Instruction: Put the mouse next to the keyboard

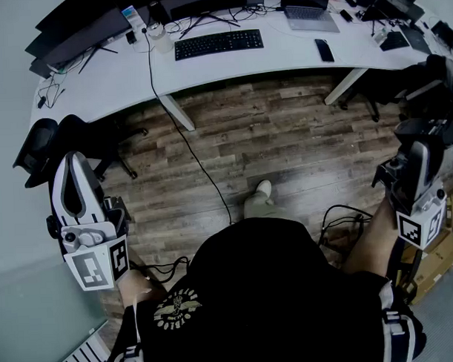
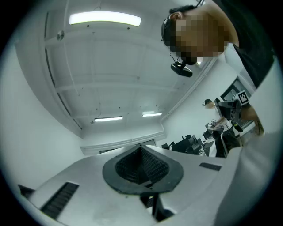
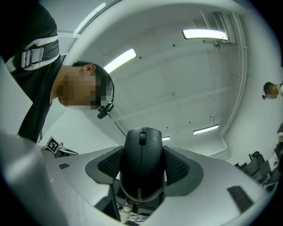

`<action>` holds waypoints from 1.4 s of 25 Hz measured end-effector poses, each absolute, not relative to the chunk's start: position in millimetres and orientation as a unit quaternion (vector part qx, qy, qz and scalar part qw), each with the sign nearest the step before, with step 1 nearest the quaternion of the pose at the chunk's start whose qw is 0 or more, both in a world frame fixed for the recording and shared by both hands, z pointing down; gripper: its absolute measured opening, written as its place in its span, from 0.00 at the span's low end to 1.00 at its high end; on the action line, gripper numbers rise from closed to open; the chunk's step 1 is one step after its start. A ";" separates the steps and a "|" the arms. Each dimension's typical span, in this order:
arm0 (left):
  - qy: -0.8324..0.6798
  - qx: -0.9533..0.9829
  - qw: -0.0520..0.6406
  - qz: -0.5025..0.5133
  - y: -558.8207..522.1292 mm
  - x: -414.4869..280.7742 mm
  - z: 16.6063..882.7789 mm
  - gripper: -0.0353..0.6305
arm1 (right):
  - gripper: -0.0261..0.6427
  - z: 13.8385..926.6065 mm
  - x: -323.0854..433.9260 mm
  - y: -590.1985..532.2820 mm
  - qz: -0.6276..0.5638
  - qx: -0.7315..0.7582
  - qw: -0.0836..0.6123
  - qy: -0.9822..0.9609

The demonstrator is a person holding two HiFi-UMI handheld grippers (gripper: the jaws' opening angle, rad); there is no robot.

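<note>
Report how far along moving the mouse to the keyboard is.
Done: the mouse is picked up, clamped between the right tongs. In hand: it is held raised toward the ceiling, back from the white desk; the left tongs are shut and empty. Left: carry it over to the desk and set it down beside the black keyboard.

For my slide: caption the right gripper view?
Right hand-held gripper clamping a rounded black plastic mouse, ceiling lights behind.
</note>
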State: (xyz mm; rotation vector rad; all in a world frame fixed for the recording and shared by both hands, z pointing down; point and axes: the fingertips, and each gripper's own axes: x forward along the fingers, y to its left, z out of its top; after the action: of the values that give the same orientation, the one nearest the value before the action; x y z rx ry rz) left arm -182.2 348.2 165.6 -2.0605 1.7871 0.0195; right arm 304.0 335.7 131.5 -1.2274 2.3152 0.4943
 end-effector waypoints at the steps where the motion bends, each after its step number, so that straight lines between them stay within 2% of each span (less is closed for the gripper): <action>1: 0.641 -0.740 0.202 0.005 360.6 -189.5 169.6 0.06 | 0.47 135.2 296.9 347.6 0.177 -0.449 0.231 0.845; 9: 0.650 -0.739 0.177 -0.004 435.9 -238.1 195.8 0.06 | 0.47 148.6 260.8 410.4 0.158 -0.460 0.211 0.848; 15: 0.652 -0.737 0.176 0.013 444.7 -251.9 192.6 0.06 | 0.47 136.1 247.3 417.6 0.169 -0.459 0.205 0.848; 20: 0.649 -0.740 0.175 0.023 420.2 -241.2 196.2 0.06 | 0.47 143.1 243.5 399.0 0.174 -0.452 0.189 0.854; 26: 0.647 -0.745 0.163 -0.004 371.4 -232.7 219.4 0.06 | 0.47 147.3 251.1 358.5 0.156 -0.444 0.201 0.859; 35: 0.653 -0.737 0.172 0.016 306.1 -205.5 197.7 0.06 | 0.47 157.5 279.0 290.0 0.145 -0.441 0.211 0.860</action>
State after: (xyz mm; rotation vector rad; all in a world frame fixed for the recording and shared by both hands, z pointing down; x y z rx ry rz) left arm -205.5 306.1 197.7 -2.0927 1.8541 0.0447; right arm 279.0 290.0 157.5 -1.2248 2.3898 0.4038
